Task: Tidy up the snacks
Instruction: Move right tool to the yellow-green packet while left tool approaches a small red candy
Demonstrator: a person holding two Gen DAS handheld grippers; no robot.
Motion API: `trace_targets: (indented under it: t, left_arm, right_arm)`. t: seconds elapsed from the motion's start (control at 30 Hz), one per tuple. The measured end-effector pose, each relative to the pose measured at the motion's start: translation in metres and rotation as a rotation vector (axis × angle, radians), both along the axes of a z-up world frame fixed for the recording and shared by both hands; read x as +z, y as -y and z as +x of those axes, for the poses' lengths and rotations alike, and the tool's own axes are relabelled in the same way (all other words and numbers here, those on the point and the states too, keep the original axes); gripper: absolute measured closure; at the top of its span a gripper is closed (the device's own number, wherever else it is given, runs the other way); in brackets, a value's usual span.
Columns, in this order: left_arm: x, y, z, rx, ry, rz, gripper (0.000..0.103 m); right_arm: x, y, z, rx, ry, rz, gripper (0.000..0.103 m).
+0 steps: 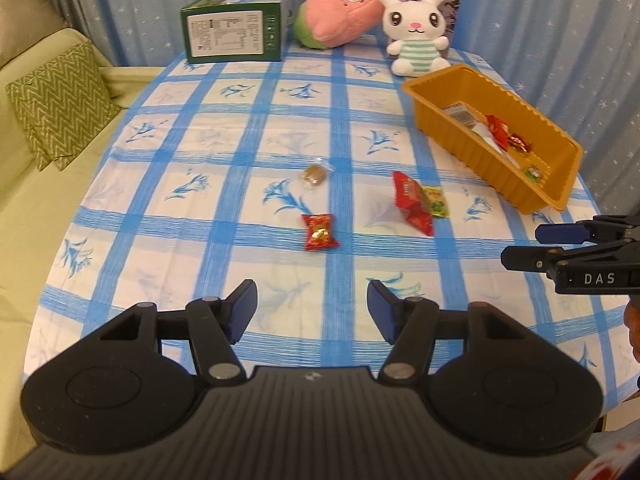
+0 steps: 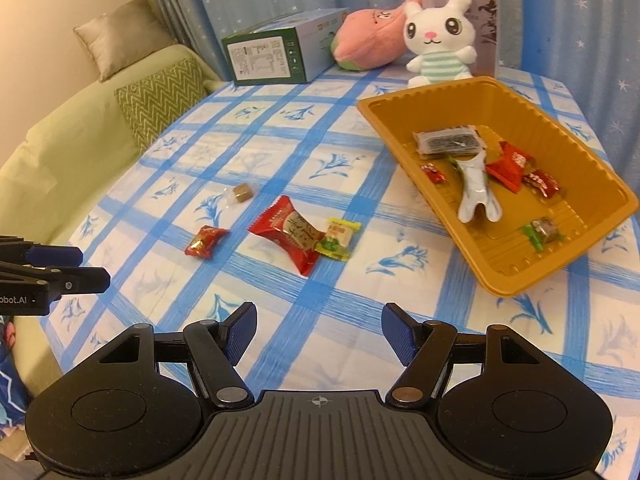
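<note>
Bench (image 1: 224, 248), blue-checked cloth: four loose snacks lie near its middle.
- Small red candy (image 1: 320, 232), nearest the front edge.
- Brown cube in clear wrap (image 1: 314, 175), just behind it.
- Large red packet (image 1: 412, 202), touching a yellow-green candy (image 1: 437, 201) on the side toward the right edge.

Orange tray (image 2: 404, 152), by the right edge: already holds a dark packet, a white pouch, several red candies and one green-wrapped piece. Sorting looks partly done.

Back edge: green box (image 1: 234, 26), pink plush (image 1: 340, 16), white rabbit toy (image 1: 418, 28); not snacks.

Left claw (image 1: 312, 310): fingers apart, empty, held above the front edge.
Right claw (image 2: 318, 330): fingers apart, empty, likewise above the front edge.

Risks, as I judge them: the red packet and yellow-green candy touch, so closing on one may drag or flick the other. Slick wrappers could slip from the pads. The light tray may slide if bumped on its rim. The cloth could bunch under a low approach.
</note>
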State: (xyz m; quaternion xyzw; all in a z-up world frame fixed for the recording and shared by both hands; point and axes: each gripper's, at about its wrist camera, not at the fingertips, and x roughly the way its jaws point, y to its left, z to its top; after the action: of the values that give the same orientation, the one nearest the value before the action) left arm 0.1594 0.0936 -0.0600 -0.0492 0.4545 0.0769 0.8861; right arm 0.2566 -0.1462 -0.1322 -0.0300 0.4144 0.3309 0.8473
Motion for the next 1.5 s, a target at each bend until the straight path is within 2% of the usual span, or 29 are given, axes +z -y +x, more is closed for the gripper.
trace_targets:
  t: [0.27,0.57,0.63,0.83,1.03,1.5]
  left_arm:
    - [-0.002,-0.018,0.002,0.037,0.0,0.011,0.045]
    - [-0.01,-0.036,0.013,0.062,-0.001,0.018,0.045]
    - [-0.012,-0.038,0.017,0.06,-0.004,0.026,0.045]
    - [-0.019,-0.047,0.029,0.06,-0.01,0.022,0.045]
    - [-0.025,-0.055,0.041,0.056,-0.012,0.023,0.045]
    - [-0.033,-0.062,0.054,0.016,-0.023,0.013,0.045]
  right_arm:
    - [-0.005,-0.018,0.012,0.007,-0.007,-0.008,0.034]
    - [-0.016,-0.026,0.031,-0.057,0.006,-0.009,0.035]
    - [-0.019,-0.028,0.037,-0.073,0.013,-0.001,0.045]
    - [-0.029,-0.036,0.059,-0.116,0.002,0.006,0.061]
    - [-0.039,-0.048,0.073,-0.128,-0.005,-0.003,0.066]
    - [-0.056,-0.067,0.09,-0.142,-0.004,-0.047,0.07]
